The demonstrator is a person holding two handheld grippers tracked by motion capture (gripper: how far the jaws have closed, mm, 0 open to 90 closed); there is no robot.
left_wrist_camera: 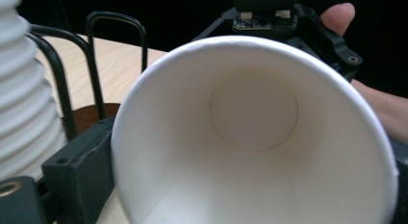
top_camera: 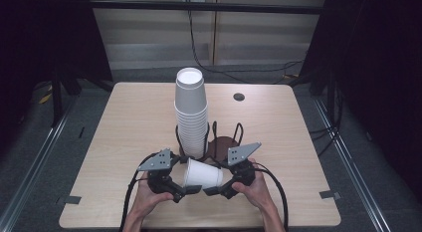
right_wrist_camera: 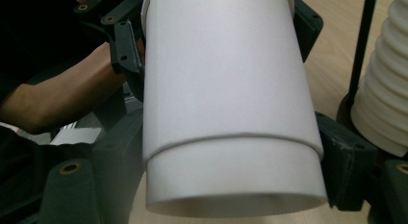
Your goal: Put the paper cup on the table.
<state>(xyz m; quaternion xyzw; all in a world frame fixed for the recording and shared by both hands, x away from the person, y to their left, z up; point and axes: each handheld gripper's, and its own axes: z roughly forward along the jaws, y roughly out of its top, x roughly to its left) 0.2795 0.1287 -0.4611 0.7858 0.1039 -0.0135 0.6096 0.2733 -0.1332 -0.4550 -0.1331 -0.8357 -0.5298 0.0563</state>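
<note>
Paper cups [top_camera: 203, 174] [left_wrist_camera: 255, 137] [right_wrist_camera: 226, 104]: white, plain, two nested, the inner one's base end projecting from the outer. Pose: on their side above the table, open mouth toward 9 o'clock, base toward 3 o'clock. Location: near table edge, at 6 o'clock from the tall cup stack [top_camera: 190, 112], just beside it.

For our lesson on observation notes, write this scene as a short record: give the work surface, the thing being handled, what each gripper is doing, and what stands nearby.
Surface: light wooden table
Handled thing: two nested white paper cups, lying on their side between the grippers
Left gripper: at the cups' open mouth end, jaws closed on the wall
Right gripper: at the base end, jaws closed on the inner cup's base
Nearby: tall stack of white cups in a black wire holder
Cup seam: the inner cup's base sticks out of the outer cup
</note>
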